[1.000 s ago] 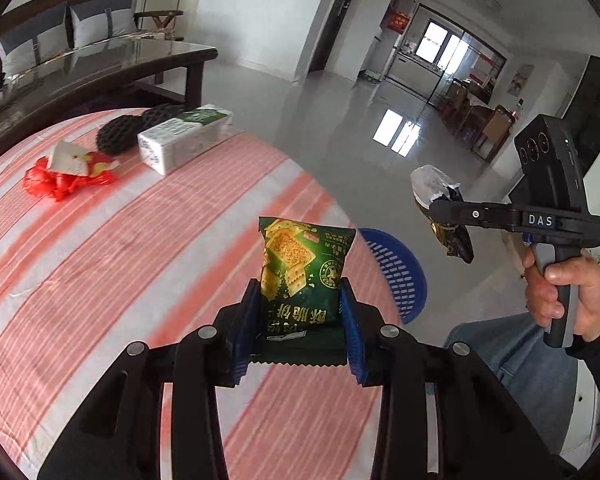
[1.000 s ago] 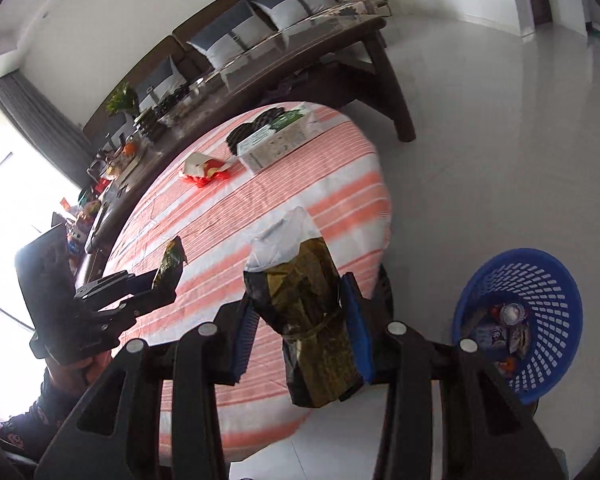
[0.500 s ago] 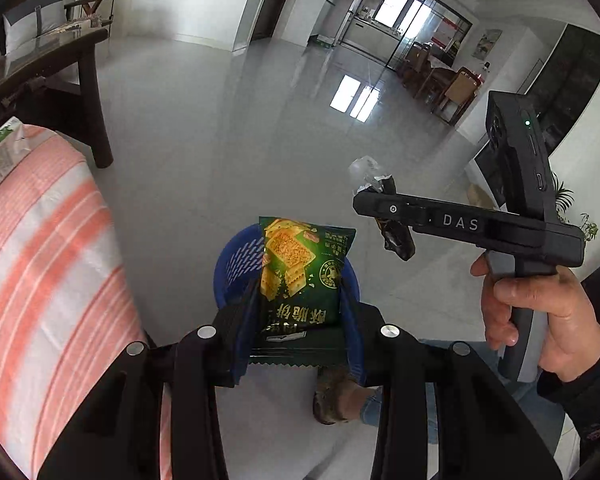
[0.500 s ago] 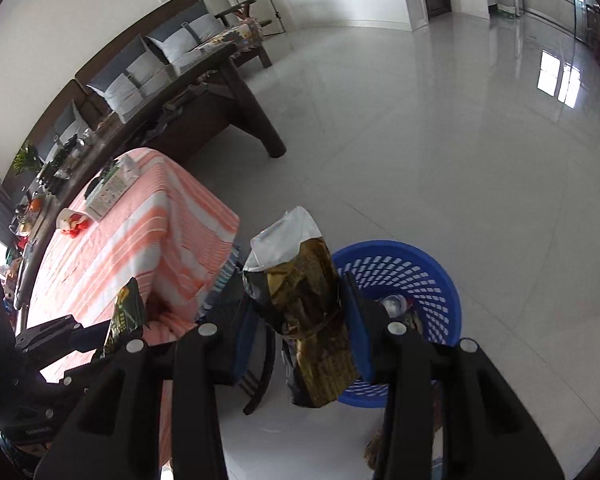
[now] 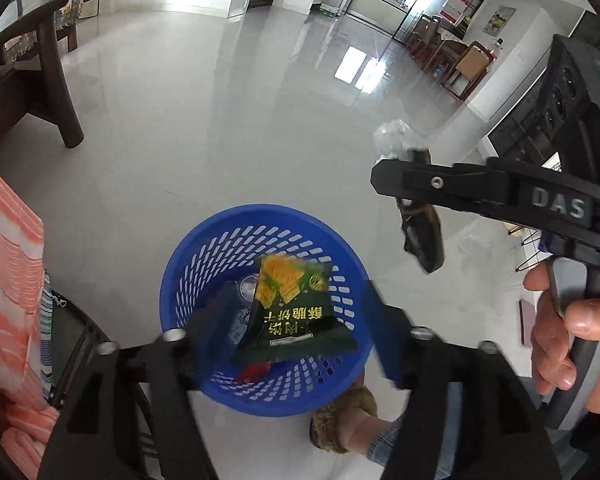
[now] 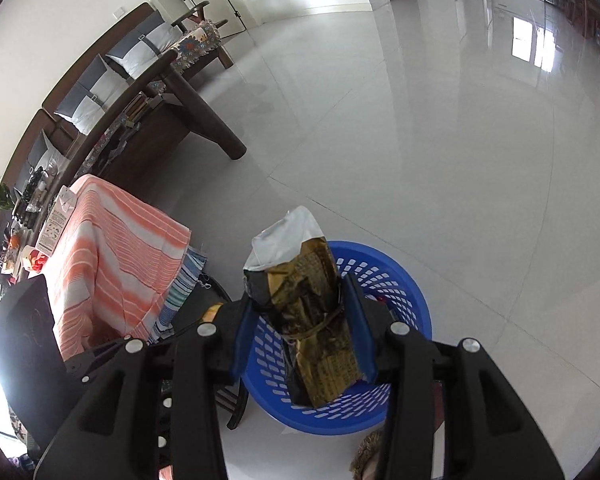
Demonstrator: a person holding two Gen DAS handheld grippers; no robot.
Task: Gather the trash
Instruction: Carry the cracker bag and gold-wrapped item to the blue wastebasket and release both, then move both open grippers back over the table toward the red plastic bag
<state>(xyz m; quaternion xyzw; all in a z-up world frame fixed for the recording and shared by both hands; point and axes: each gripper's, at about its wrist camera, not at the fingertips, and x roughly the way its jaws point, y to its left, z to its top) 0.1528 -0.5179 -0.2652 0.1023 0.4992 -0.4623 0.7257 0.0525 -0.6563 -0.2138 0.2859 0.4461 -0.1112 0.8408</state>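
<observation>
While the left gripper (image 5: pixel 296 320) is held wide apart at lower centre, a green snack bag (image 5: pixel 296 312) is seen loose over the blue basket (image 5: pixel 180 280), gold wrapper (image 6: pixel 316 328) clamped by the right gripper (image 6: pixel 304 336), striped tablecloth (image 6: pixel 112 264) at left.

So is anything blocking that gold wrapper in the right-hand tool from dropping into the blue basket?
Nothing visible does. The right gripper holds the gold wrapper above the open blue basket. The green snack bag, blurred, is already loose over the basket.
</observation>
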